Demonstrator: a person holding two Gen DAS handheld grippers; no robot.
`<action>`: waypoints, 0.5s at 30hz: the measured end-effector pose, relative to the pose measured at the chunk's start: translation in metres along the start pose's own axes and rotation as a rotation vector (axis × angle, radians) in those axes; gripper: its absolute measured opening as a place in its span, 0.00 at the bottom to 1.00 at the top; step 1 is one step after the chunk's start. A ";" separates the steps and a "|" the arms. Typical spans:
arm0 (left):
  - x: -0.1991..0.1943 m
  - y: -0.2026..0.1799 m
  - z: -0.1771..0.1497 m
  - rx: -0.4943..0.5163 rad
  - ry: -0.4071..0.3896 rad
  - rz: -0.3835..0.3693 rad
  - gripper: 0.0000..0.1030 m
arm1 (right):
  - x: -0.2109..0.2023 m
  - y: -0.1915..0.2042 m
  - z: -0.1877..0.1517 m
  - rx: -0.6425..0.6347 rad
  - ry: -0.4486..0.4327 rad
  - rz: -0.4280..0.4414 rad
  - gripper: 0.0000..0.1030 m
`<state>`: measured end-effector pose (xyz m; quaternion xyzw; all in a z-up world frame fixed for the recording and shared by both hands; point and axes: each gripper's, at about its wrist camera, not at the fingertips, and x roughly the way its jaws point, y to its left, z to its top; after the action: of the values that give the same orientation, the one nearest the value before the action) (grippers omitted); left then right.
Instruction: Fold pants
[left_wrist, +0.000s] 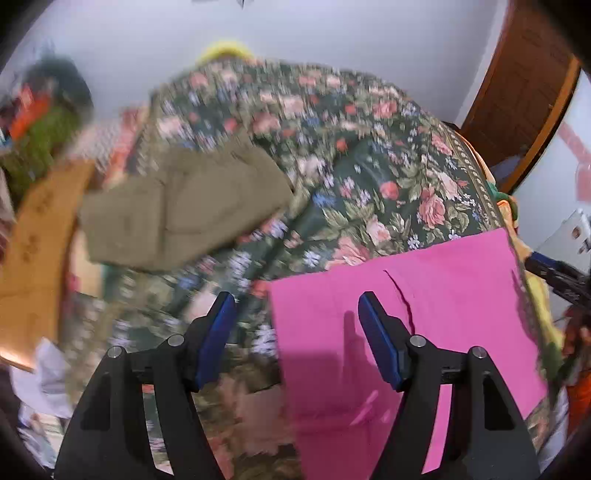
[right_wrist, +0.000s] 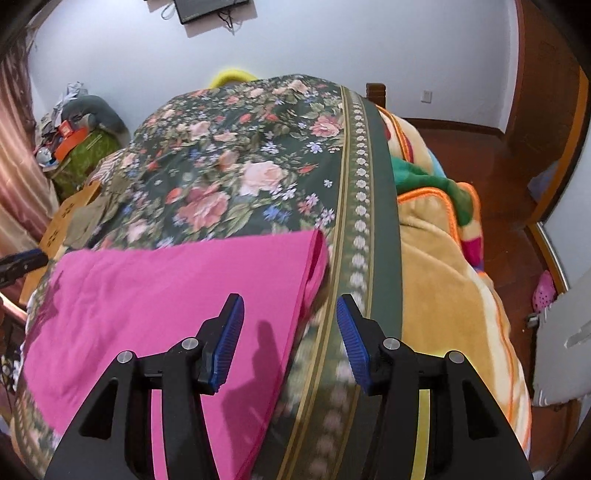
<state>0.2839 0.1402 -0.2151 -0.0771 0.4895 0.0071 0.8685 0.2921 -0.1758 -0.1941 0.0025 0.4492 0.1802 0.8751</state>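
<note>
The pink pants (left_wrist: 424, 295) lie flat and folded on the floral bedspread (left_wrist: 369, 166). My left gripper (left_wrist: 295, 299) hangs open above their left edge, with one pad over the pink cloth and one over the bedspread, and nothing between them. In the right wrist view the pink pants (right_wrist: 166, 288) end at a folded right edge. My right gripper (right_wrist: 290, 299) stands open over that edge and holds nothing. A folded olive pair (left_wrist: 184, 210) lies further back on the left, and the left wrist view is blurred.
An orange-trimmed fleece blanket (right_wrist: 443, 258) hangs off the bed's right side above the red floor. A tan cardboard piece (left_wrist: 37, 240) sits at the bed's left edge. Clutter (right_wrist: 74, 140) is piled by the curtain, and a wooden door (left_wrist: 524, 92) stands at the far right.
</note>
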 end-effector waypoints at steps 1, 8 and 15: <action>0.008 0.002 0.001 -0.025 0.025 -0.025 0.67 | 0.009 -0.003 0.004 0.007 0.002 0.002 0.47; 0.047 0.012 -0.005 -0.139 0.104 -0.083 0.55 | 0.056 -0.011 0.016 0.018 0.061 0.044 0.47; 0.043 0.003 -0.005 -0.096 0.064 -0.057 0.30 | 0.059 0.005 0.018 -0.056 0.012 0.037 0.17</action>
<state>0.3023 0.1396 -0.2547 -0.1327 0.5136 0.0035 0.8477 0.3359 -0.1493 -0.2292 -0.0150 0.4491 0.2090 0.8686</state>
